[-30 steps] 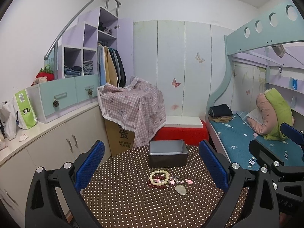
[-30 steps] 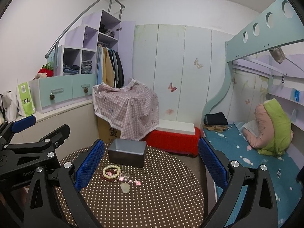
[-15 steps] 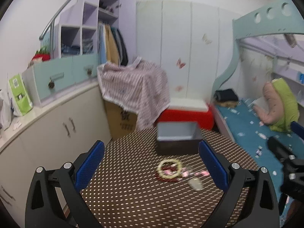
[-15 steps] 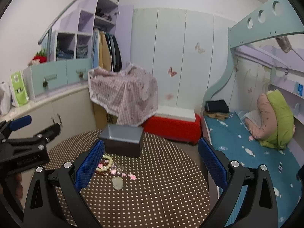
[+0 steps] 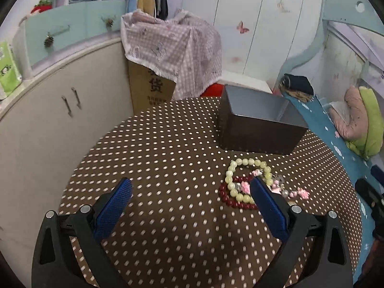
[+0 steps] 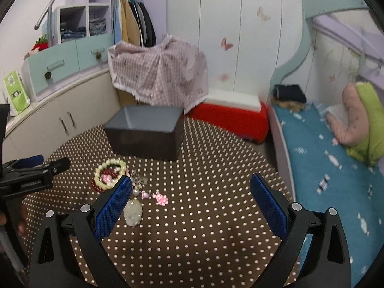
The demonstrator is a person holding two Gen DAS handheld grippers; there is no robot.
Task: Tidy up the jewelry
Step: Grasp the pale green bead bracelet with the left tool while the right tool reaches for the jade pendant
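A small heap of jewelry lies on the round dotted brown table [image 5: 168,148]: a cream bead bracelet [image 5: 236,168] [image 6: 111,162], a dark red bead bracelet [image 5: 224,195] [image 6: 96,187], a pink charm chain [image 5: 297,193] [image 6: 160,198] and a pale jade pendant [image 6: 132,212]. An open grey box [image 5: 259,122] [image 6: 146,132] stands just behind them. My left gripper [image 5: 190,189] is open and empty, low over the table left of the heap. My right gripper [image 6: 190,187] is open and empty, right of the heap.
White cabinets [image 5: 48,110] curve along the left. A cardboard box under a checked cloth [image 5: 172,48] and a red bench [image 6: 228,117] stand behind the table. A bunk bed with a blue mattress [image 6: 324,158] runs along the right.
Both grippers have tilted down and moved closer to the table and the jewelry. The left one has shifted left of the heap. Both stay open.
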